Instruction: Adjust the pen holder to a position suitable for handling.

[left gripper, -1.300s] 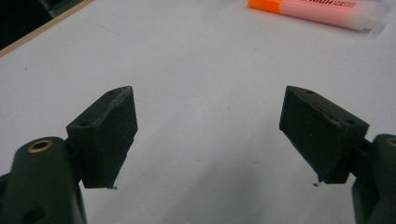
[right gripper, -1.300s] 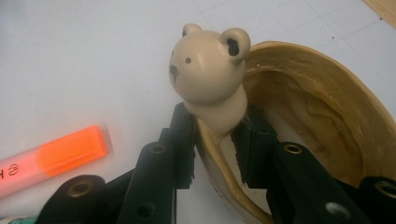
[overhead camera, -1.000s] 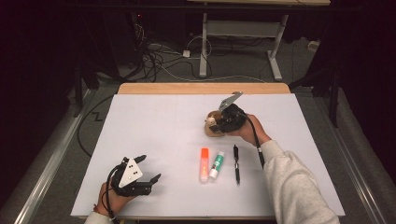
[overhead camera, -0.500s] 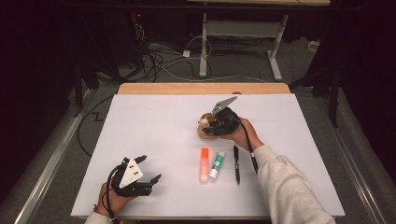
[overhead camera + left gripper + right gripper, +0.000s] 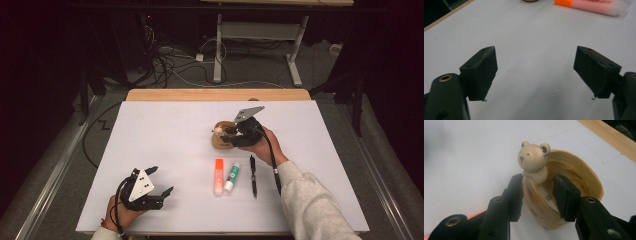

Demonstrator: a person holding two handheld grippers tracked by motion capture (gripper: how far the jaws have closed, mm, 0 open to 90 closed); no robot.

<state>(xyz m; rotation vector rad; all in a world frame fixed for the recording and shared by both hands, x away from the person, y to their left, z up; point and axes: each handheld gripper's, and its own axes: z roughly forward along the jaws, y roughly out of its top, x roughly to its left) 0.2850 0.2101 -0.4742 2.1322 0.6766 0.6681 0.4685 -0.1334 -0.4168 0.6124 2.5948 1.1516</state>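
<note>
A pale wooden cup-shaped holder (image 5: 574, 177) with a small bear figure (image 5: 532, 160) on its front wall stands on the white table sheet (image 5: 165, 130), right of centre. My right gripper (image 5: 537, 195) is shut on that front wall, with one jaw outside and one inside the cup. From above, the right gripper (image 5: 235, 134) sits over the holder (image 5: 219, 139). My left gripper (image 5: 162, 181) rests near the front left edge, open with nothing between its jaws. In its own view, the left gripper (image 5: 535, 72) has bare sheet between the pads.
An orange highlighter (image 5: 219, 176), a green-and-white glue stick (image 5: 232, 177) and a black pen (image 5: 253, 175) lie side by side in front of the holder. The highlighter (image 5: 594, 6) lies ahead of the left gripper. A wooden table edge (image 5: 215, 94) runs along the back.
The right gripper has moved the bear holder left and slightly nearer across the sheet. The left gripper has stayed still and open.
</note>
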